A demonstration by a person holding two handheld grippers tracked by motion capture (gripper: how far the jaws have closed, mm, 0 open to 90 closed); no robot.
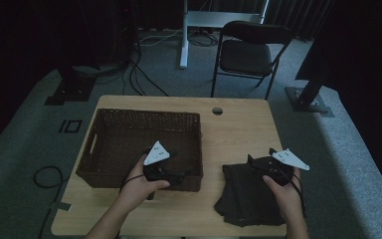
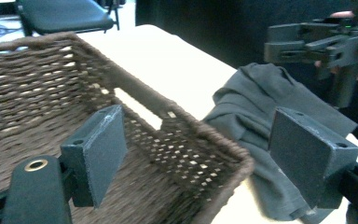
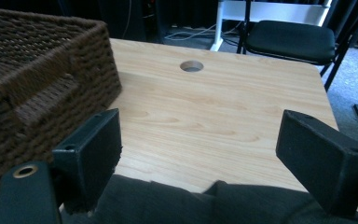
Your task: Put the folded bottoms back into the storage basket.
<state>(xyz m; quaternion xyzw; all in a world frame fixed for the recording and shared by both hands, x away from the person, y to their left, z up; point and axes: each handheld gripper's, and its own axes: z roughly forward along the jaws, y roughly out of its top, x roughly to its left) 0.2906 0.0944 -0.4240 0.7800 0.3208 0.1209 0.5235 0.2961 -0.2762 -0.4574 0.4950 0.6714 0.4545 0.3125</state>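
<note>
Both grippers open, nothing held, over a light wood table (image 1: 238, 132) on grey carpet.
L gripper (image 2: 193, 158) hangs above the wicker basket's (image 1: 129, 134) near-right corner; dark cloth (image 1: 248, 194) lies under the R gripper (image 3: 200, 161). Bare tabletop ahead of R jaws, w/ a cable hole (image 3: 191, 66); chair (image 1: 248, 52) beyond the far edge.

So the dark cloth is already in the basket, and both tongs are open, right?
Not quite: the dark cloth lies on the table right of the basket, as the high view shows. Left tongs and right tongs are indeed open.
</note>
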